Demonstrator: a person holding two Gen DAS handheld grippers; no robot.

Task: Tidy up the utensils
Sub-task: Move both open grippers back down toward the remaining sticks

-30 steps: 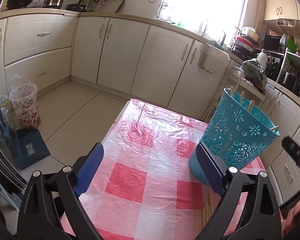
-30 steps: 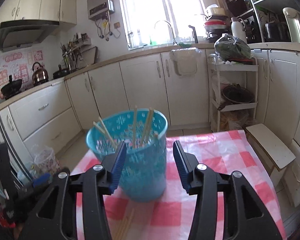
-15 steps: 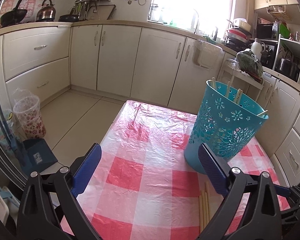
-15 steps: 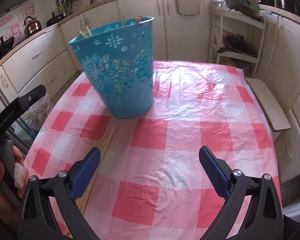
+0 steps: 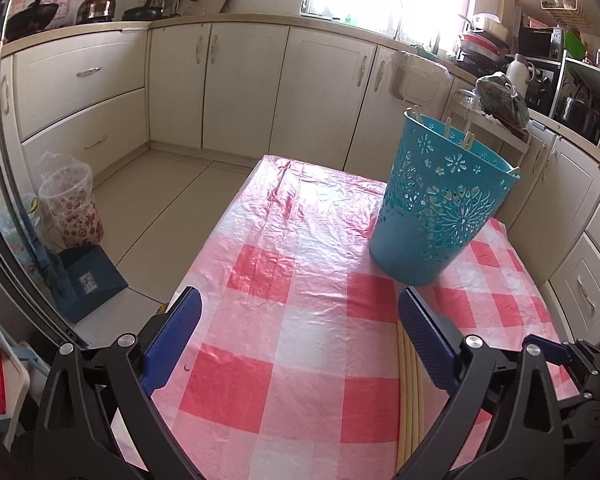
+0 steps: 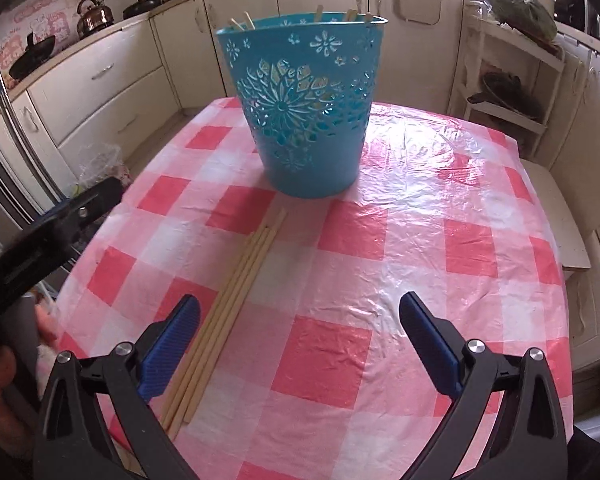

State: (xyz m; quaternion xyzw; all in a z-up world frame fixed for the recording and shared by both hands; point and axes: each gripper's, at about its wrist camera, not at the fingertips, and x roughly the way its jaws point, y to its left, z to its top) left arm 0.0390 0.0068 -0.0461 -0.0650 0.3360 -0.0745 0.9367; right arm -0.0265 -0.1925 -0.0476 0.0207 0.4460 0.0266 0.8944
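A blue perforated basket (image 5: 436, 208) stands upright on the pink checked tablecloth (image 5: 292, 320), with several wooden chopsticks sticking out of its top. It also shows in the right wrist view (image 6: 304, 116). Several loose chopsticks (image 6: 232, 300) lie side by side on the cloth in front of the basket; their ends show by my left gripper's right finger (image 5: 410, 384). My left gripper (image 5: 298, 332) is open and empty above the cloth. My right gripper (image 6: 298, 340) is open and empty, its left finger just beside the loose chopsticks.
Cream kitchen cabinets (image 5: 244, 80) run along the walls behind the table. A floral bin (image 5: 72, 204) and a blue dustpan (image 5: 90, 284) stand on the floor at left. A white shelf rack (image 6: 512, 72) and a low bench (image 6: 560, 208) stand right of the table.
Both grippers have drawn back from the basket and tilted down toward the table. The right gripper has opened wider and the loose chopsticks have come into view.
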